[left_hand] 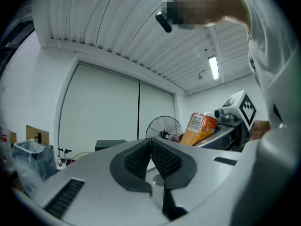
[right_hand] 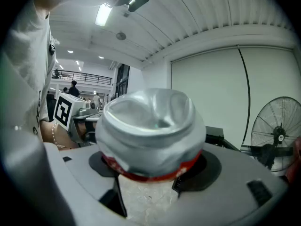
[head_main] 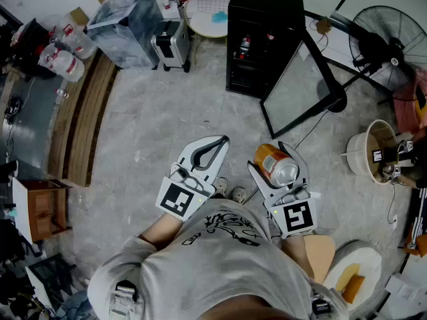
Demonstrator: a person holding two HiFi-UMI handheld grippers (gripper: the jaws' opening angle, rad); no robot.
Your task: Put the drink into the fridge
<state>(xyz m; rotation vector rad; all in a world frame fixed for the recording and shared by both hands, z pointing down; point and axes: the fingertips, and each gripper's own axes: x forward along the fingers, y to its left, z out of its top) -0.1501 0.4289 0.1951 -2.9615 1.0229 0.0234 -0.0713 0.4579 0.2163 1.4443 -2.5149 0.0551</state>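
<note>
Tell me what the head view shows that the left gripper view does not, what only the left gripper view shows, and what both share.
Only the head view: the floor, the fridge's open glass door and the white bucket. Only the left gripper view: the ceiling with its lamp. Both: the left gripper, shut and empty; the drink can held in the right gripper; and the standing fan.

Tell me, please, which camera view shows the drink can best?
The head view: most of the orange can shows, lying sideways in the right gripper's jaws. The right gripper view shows only its silver end, close up; the left gripper view shows its labelled side, small, off to the right.
</note>
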